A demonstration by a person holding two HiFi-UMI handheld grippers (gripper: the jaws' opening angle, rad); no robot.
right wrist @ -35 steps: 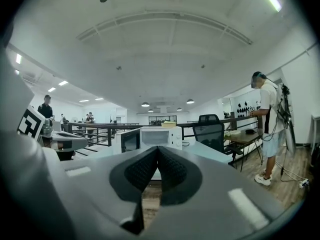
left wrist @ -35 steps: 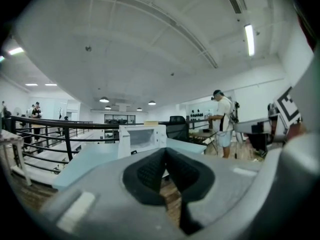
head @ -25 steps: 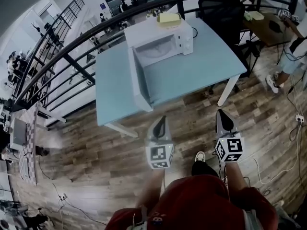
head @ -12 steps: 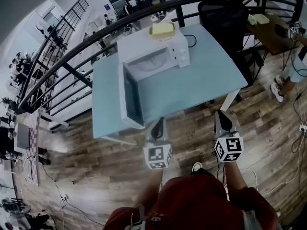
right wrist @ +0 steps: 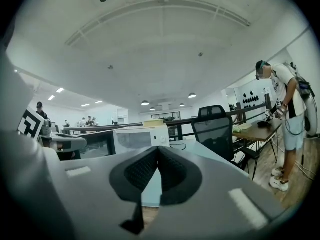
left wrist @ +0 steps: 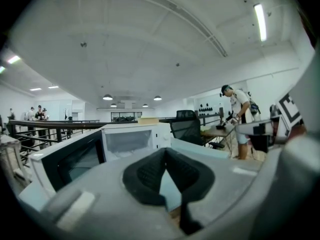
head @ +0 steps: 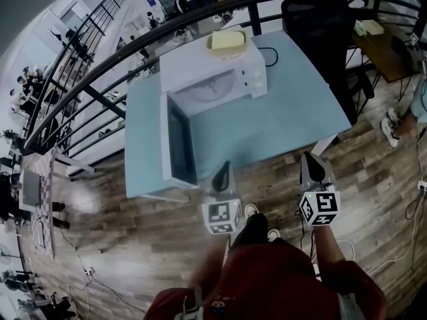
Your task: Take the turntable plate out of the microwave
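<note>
Holds the left hand-held gripper [head: 225, 167] and the right hand-held gripper [head: 307, 159] closed tight and empty, near the front edge of the desk [head: 273, 122], aimed toward the microwave [head: 217, 57]. Finds the turntable plate [head: 211, 89] lying inside, easy to reach past the wide-open door [head: 177, 147].

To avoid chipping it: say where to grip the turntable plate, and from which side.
Likely the near rim of the turntable plate, through the open front of the microwave: it lies flat on the cavity floor, walled in elsewhere. The door stands open at left, so favour the right.
</note>
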